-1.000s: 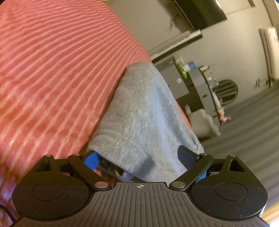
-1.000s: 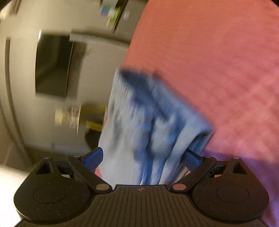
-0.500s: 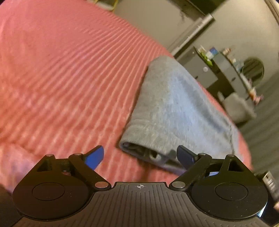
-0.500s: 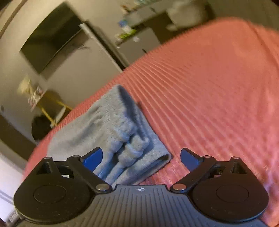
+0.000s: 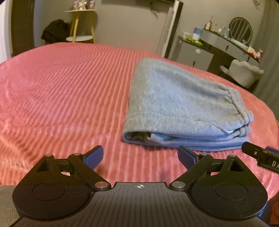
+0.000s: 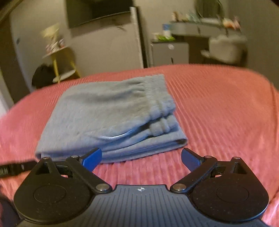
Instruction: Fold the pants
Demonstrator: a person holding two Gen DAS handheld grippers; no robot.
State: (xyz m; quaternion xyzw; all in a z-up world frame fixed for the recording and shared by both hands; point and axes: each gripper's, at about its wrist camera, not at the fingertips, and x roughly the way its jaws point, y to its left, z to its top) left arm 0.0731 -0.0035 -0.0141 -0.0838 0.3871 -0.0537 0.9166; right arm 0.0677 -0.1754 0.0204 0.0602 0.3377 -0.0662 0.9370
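In the left wrist view, the pants [image 5: 176,108] lay folded into a flat grey-blue bundle on the red ribbed bedspread [image 5: 61,90], toward its right side. Their stacked layers faced the camera, and the gathered waistband sat on the bundle's right end. The left gripper [image 5: 140,156] hovered just short of the pants, not touching them, with its jaws spread wide and nothing between the blue pads [image 5: 95,154]. A black part, probably the tip of the right gripper [image 5: 259,155], poked in beside the bundle's near right corner. Beyond the pants stood a grey dresser [image 5: 195,52], a round mirror [image 5: 240,28] and a pale chair [image 5: 244,72]; far behind the pants to their left was a yellow-legged side table [image 5: 82,26].

In the right wrist view, which was blurred, the pants [image 6: 108,113] lay on the bedspread [image 6: 226,108] ahead and slightly left of the right gripper [image 6: 141,158]. Its jaws were also spread apart and empty, the left pad [image 6: 92,157] overlapping the bundle's near edge in the picture, though contact could not be judged. The waistband ran along the bundle's right end, with a drawstring showing among the folds. A dark screen [image 6: 99,12] hung on the wall behind the pants.
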